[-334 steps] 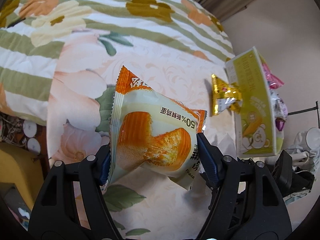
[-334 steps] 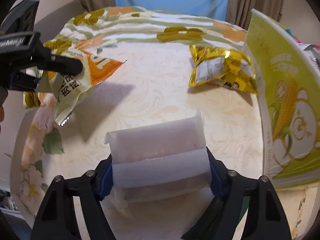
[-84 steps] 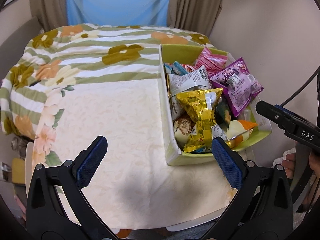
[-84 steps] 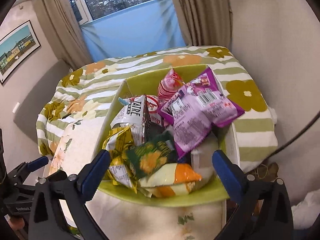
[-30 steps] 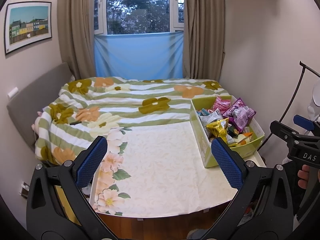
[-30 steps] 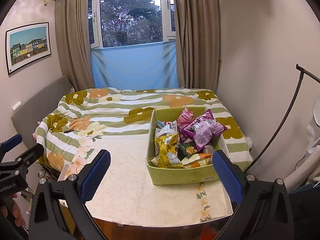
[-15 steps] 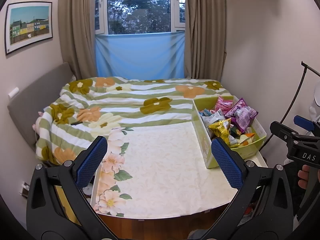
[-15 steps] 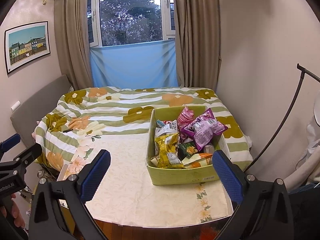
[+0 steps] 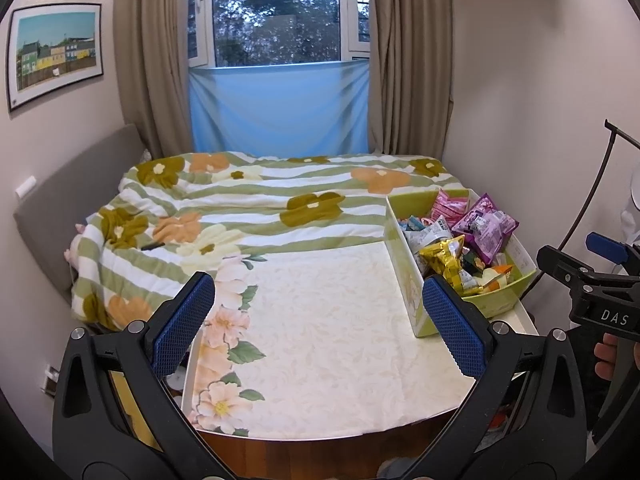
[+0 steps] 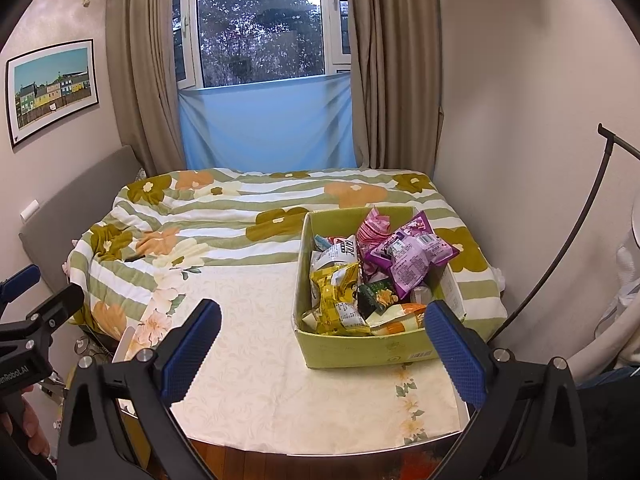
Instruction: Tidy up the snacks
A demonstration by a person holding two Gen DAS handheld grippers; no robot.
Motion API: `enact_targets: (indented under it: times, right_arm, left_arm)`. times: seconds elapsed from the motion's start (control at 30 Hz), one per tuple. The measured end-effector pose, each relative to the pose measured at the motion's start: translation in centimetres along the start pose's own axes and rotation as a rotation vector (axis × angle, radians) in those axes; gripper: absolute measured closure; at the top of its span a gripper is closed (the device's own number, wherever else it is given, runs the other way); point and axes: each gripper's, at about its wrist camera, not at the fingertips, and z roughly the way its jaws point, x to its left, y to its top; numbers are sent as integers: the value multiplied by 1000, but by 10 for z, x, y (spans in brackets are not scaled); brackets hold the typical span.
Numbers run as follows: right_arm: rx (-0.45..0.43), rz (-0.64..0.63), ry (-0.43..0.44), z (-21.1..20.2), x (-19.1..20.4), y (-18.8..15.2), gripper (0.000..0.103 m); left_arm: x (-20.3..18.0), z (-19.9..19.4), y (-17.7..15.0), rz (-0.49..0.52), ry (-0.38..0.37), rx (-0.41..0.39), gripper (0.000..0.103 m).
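A green cardboard box stands on the right side of the table and is full of snack packs: a yellow pack, a purple pack, a pink pack and others. It also shows in the left wrist view. My left gripper is open and empty, held back from the table's near edge. My right gripper is open and empty, back from the table, with the box beyond its right finger.
The table has a cream floral cloth. Behind it lies a bed with a green striped flower blanket. Walls stand close on the right, a window with curtains at the back. A black stand rod rises at the right.
Both grippers have drawn slightly further back from the table since a second ago. Both stay open and empty. The snacks they held earlier now lie in the box.
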Motion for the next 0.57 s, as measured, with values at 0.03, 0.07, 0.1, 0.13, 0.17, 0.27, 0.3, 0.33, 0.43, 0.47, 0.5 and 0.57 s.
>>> enact_targets:
  times: [0.03,0.07,0.1,0.13,0.17,0.27,0.3,0.33,0.43,0.47,0.5,0.57]
  right_arm:
    - [1,-1,-1,1,0,0,2]
    - [2,-1,-2,2,1,-1,2]
    - [2,-1,-1,1,1,0,2]
    - [2,0,0,1,1,-1,2]
    - [2,0,-1,2,1,-1,2]
    - [1,1,0,1,1,0,2]
    - [1,1,0,1,1,0,2]
    - [2,0,-1,1,1,1,2]
    - [3,5,-2,4,1,-1,2]
    - [4,6,-2,5,1,-2,2]
    - [5,6,-3,6,1,-3,2]
    - [5,8,-2,7,1,-3,2]
  left_arm:
    - [0,1,1,-2,1,0,0]
    - [0,1,0,-6,1,-1,0]
    - [0,1,0,-9,0,-4,0]
    - [0,1,1,-10,0,-7,0]
    - [1,0,1,-11,2,-12,0]
    - [0,0,2,-14,3,-18,0]
    - [0,0,2,-12,7,-20,0]
    - [0,1,2,-11,9,-20,0]
    - [0,2,3,-13,4,-20,0]
    - [0,3,3,-12,0,-19,0]
    - [0,3,3,-11,-2,-19,0]
    - [0,3,3,-7,-2,-27,0]
